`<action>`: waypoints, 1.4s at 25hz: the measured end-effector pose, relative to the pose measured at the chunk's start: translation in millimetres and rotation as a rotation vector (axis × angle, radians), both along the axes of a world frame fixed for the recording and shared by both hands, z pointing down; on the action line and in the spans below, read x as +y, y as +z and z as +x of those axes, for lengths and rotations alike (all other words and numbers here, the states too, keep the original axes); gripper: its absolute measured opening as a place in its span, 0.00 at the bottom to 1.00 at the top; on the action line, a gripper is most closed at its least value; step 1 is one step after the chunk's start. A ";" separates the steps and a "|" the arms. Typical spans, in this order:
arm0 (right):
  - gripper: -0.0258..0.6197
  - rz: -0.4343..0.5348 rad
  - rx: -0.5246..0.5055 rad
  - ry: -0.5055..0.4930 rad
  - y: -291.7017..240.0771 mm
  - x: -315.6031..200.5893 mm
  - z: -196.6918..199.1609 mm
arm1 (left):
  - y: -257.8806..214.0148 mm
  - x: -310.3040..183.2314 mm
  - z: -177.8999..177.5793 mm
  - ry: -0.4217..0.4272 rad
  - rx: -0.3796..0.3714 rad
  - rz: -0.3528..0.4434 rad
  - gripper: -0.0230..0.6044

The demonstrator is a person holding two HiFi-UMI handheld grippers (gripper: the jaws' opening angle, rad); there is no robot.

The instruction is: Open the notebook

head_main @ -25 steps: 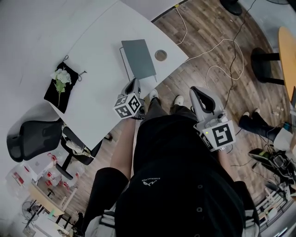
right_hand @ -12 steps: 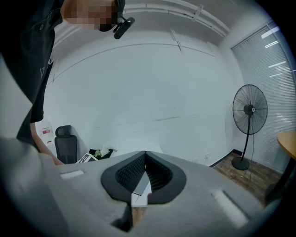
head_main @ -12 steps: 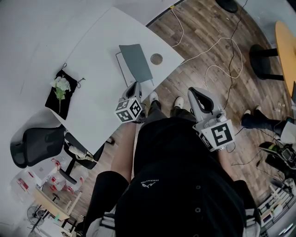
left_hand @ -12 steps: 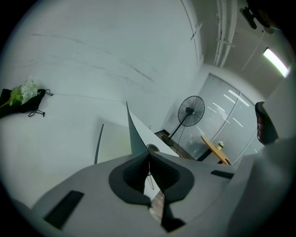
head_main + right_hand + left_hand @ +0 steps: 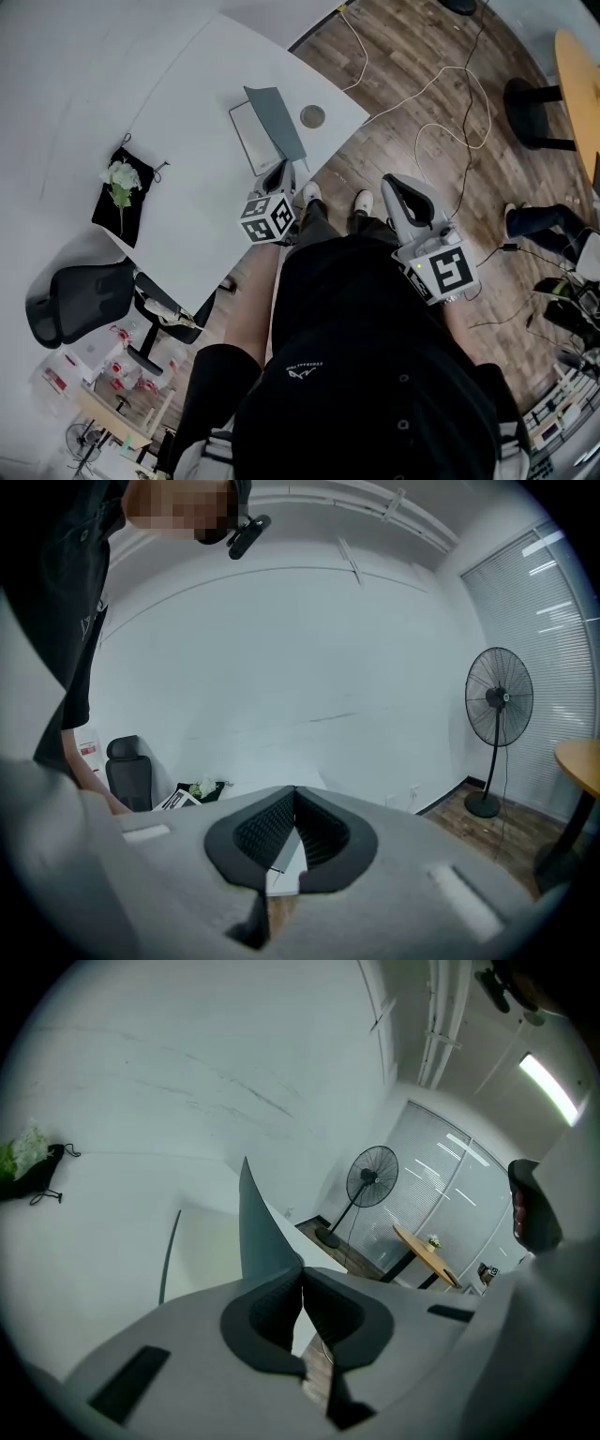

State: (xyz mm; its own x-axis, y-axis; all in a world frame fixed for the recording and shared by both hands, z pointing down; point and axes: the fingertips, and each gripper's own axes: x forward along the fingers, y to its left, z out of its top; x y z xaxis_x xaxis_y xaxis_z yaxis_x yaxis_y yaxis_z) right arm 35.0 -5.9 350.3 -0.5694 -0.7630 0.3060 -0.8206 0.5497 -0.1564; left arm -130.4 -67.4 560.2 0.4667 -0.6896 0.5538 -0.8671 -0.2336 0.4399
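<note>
The left gripper [image 5: 302, 1279] is clamped on the near edge of the notebook's [image 5: 267, 131] grey cover [image 5: 258, 1232], which stands tilted up off the white page [image 5: 246, 141] near the table [image 5: 206, 84] edge. The right gripper [image 5: 294, 803], jaws together with nothing between them, hangs beyond the table.

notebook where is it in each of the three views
Head view: notebook upper centre, cover raised.
Left gripper view: notebook centre, cover rising above the jaws.
Right gripper view: notebook small, low centre, past the jaws.
Shared landmark: black flower pouch.
</note>
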 end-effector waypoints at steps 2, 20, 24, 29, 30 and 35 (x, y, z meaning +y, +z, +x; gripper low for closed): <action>0.05 -0.001 0.002 0.007 0.4 -0.1 0.6 | 1.2 -1.2 4.7 0.010 0.007 -0.002 0.05; 0.05 -0.011 0.008 0.066 3.2 -2.6 10.5 | 3.9 -8.8 42.8 0.135 0.025 0.001 0.05; 0.05 -0.014 0.012 0.079 4.0 -3.2 12.9 | 3.9 -11.5 50.7 0.162 0.029 0.000 0.05; 0.05 -0.020 0.015 0.100 5.4 -2.4 16.1 | 6.0 -12.7 55.7 0.182 0.031 -0.004 0.05; 0.05 -0.021 0.016 0.105 5.8 -2.3 17.6 | 6.4 -12.9 57.3 0.185 0.032 -0.005 0.05; 0.05 -0.024 0.017 0.119 7.2 -1.9 22.9 | 6.1 -14.3 66.8 0.207 0.039 -0.005 0.05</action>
State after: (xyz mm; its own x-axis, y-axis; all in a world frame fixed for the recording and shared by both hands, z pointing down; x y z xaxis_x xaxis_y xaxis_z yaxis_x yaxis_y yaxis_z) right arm 57.9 -7.8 357.5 -0.4695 -0.8174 0.3338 -0.8827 0.4440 -0.1540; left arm -63.6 -81.7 566.3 0.6192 -0.5741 0.5357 -0.7832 -0.4027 0.4738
